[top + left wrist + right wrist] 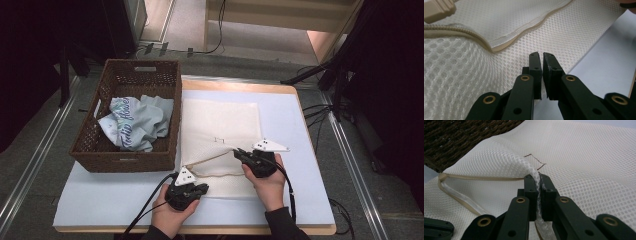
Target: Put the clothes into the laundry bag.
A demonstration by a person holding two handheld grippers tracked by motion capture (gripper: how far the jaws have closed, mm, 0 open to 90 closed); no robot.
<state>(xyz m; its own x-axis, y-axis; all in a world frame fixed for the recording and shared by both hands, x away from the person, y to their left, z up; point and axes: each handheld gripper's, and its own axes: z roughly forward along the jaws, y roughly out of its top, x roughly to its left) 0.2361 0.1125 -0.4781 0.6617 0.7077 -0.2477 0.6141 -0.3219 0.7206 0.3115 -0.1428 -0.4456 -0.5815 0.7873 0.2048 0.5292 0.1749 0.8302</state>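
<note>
Where mesh bag (579,165) folds, pinched between right gripper (539,180) fingers (531,190)

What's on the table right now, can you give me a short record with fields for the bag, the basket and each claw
mesh bag: cream mesh laundry bag lying flat on the white table mat, zipper opening lifted
basket: brown wicker basket left of the bag, holding a crumpled light blue garment
right claw: right claw shut on a fold of the bag's upper mesh layer, raising it
left claw: left claw nearly closed with a thin gap, nothing between the jaws, at the bag's near edge
</note>
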